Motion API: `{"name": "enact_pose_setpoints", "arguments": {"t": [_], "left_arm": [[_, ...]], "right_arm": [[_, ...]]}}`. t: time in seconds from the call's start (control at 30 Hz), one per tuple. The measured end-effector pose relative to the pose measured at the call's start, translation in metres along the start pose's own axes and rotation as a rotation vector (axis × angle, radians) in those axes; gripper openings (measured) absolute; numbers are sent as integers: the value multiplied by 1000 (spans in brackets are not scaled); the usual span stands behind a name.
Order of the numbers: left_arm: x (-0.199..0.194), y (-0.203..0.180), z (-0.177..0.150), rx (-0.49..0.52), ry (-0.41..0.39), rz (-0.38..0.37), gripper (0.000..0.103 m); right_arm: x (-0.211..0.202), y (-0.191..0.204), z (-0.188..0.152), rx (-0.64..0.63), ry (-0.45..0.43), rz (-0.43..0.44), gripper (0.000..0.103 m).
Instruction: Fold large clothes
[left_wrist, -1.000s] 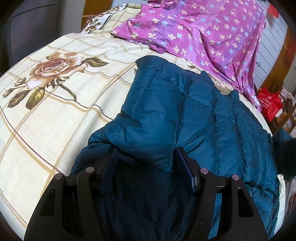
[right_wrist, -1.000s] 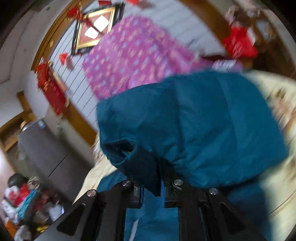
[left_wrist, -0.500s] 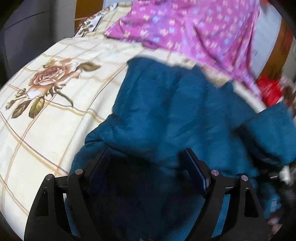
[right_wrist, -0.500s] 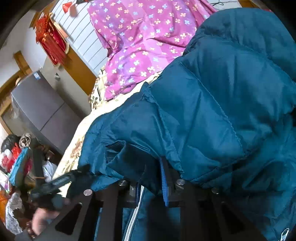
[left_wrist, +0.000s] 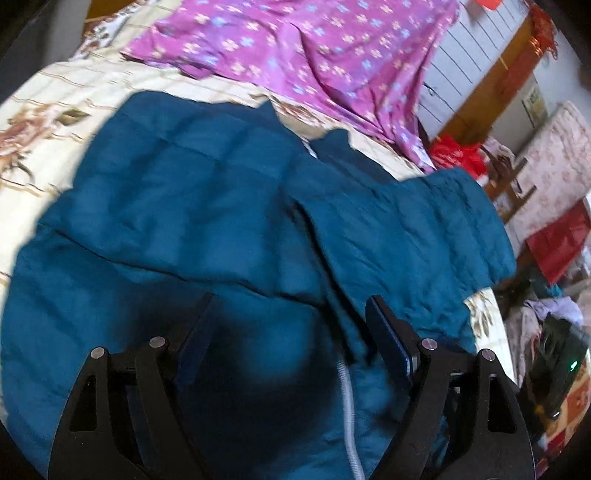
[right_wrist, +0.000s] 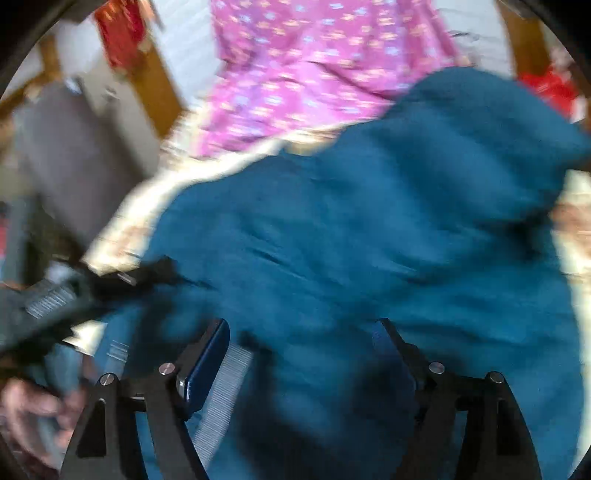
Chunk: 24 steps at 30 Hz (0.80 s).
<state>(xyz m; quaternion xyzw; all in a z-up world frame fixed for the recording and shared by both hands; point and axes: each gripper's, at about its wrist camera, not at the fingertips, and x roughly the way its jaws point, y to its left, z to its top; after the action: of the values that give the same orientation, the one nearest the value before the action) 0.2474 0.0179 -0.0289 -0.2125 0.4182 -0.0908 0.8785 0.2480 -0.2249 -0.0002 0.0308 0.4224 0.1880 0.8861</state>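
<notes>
A puffy, quilted teal jacket lies spread on the bed (cream, rose-printed). Left gripper stands wide; right gripper has just been opening, nothing clamped.

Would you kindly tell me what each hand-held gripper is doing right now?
Left hand-held gripper: open, holding nothing.
Right hand-held gripper: jaws just opened, releasing the blue jacket.
</notes>
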Motion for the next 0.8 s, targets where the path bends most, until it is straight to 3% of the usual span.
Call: {"name": "enact_pose_setpoints", "arguments": {"t": [0.07, 0.13, 0.33, 0.37, 0.4, 0.43, 0.5, 0.67, 0.8], "left_arm": [[11, -10, -5, 4, 31, -28, 81], [21, -16, -7, -5, 53, -46, 81], [47, -31, -9, -40, 50, -30, 80], [45, -32, -10, -47, 37, -48, 69], [44, -32, -10, -49, 31, -52, 35], [43, -33, -10, -51, 45, -52, 24], [36, -30, -10, -53, 25, -50, 12], [-4, -21, 7, -19, -79, -38, 9], [-36, -2, 33, 28, -176, 30, 9]], "right_arm": [[-4, -12, -9, -17, 35, -163, 78], [-5, -29, -13, -7, 62, -243, 78], [-2, -63, -16, 69, 82, -250, 84], [-1, -65, -17, 66, 88, -248, 85], [1, -65, -17, 59, 91, -251, 88], [3, -62, -17, 48, 97, -255, 91], [8, -54, -16, 26, 108, -270, 94], [1, -51, -31, 3, 115, -285, 96], [0, -52, -32, 9, 113, -278, 97]]}}
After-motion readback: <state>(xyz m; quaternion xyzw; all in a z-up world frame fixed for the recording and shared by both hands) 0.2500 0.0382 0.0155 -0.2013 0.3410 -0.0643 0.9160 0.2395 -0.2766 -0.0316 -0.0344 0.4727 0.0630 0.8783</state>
